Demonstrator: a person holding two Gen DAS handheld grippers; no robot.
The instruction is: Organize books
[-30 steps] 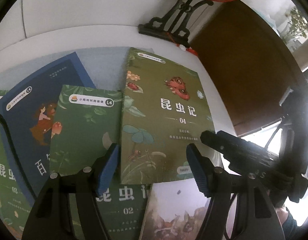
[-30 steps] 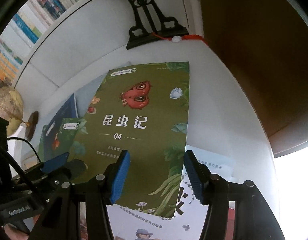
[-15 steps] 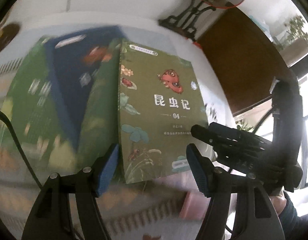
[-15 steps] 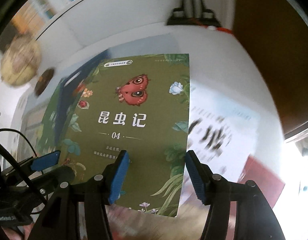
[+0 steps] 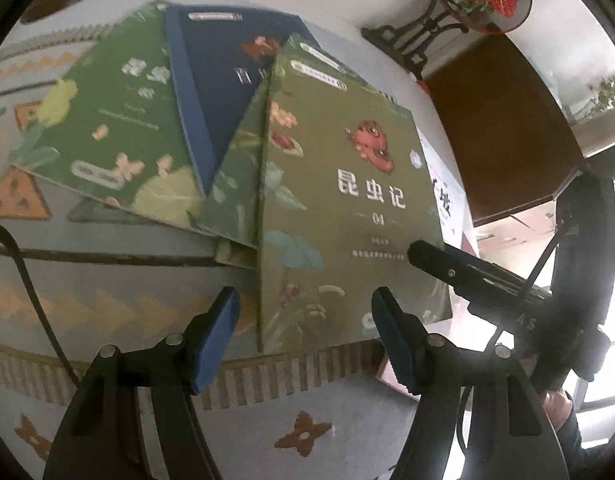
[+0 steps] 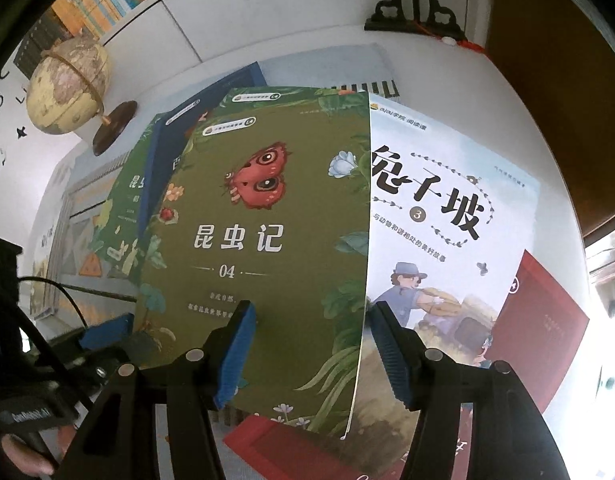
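Olive book: lying topmost on the fanned pile, long axis running away from both tongs | left gripper: gaping, empty | right gripper: gaping, empty, hovering nearer, over its right edge

both the left gripper and the right gripper have black angular fingers tipped with blue ribbed pads, silver screws at the joints, and thin black cables.

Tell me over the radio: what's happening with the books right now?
Left gripper open, right gripper open, both empty. Olive book 04 on top of the pile. White book beside it, nothing blocking.
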